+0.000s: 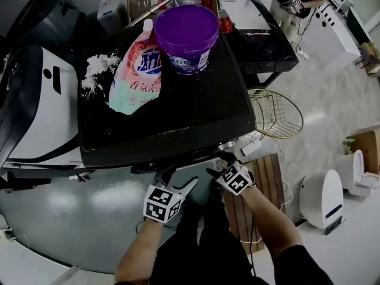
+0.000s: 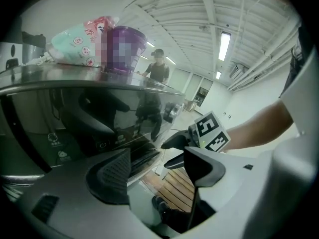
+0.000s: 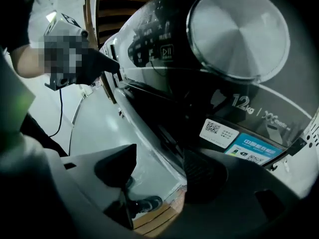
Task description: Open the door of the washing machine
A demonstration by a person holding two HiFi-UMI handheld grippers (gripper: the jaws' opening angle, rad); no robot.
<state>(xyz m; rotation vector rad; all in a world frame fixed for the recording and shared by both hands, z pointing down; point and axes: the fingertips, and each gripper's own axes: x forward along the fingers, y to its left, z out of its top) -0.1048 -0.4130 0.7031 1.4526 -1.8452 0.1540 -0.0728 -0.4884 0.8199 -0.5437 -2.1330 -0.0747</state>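
Note:
The black washing machine fills the middle of the head view, seen from above. Both grippers hang at its front edge. My left gripper is open just below that edge, with nothing between its fingers; its own view looks along the glossy control panel. My right gripper is open beside it, to the right. In the right gripper view the dark front with a silver knob and the glass door with stickers lies past the jaws. The right gripper holds nothing.
A detergent bag, a purple bucket and spilled white powder sit on the machine's top. A wire basket and a wooden slatted board lie on the floor to the right. A white machine stands at the left.

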